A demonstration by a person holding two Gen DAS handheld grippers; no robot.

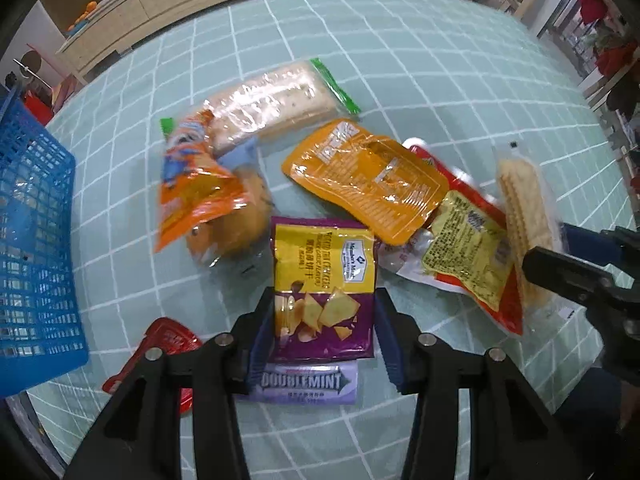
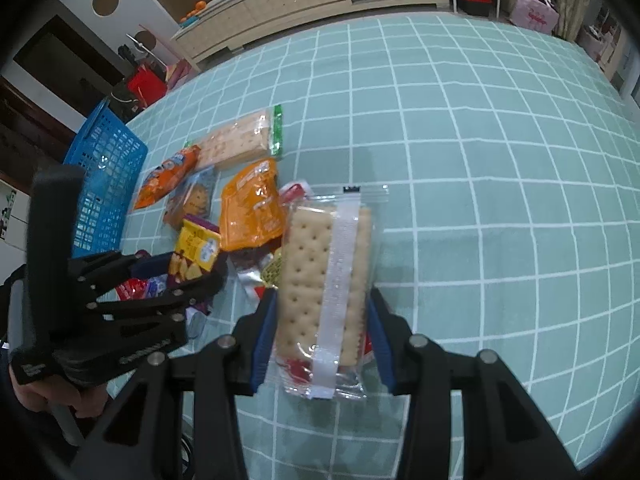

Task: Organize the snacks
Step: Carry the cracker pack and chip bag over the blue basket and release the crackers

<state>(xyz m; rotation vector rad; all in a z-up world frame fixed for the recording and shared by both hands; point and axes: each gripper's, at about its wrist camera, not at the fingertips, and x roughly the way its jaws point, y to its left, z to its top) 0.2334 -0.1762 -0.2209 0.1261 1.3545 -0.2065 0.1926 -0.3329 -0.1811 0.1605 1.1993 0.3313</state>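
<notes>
Teal checked tablecloth [image 1: 400, 60]: both grippers point steeply down (left [image 1: 324, 320] clamps purple cracker bag [image 1: 324, 292], right [image 2: 320, 332] clear-wrapped crackers [image 2: 320, 280]).

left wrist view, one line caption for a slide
Left hand-held gripper closed on purple cracker packet above Doublemint gum.

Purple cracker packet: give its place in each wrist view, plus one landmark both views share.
Left wrist: purple cracker packet at lower centre, between the left gripper fingers.
Right wrist: left of centre, at the left gripper's tips.
Shared landmark: blue basket, at the left in both.
</notes>
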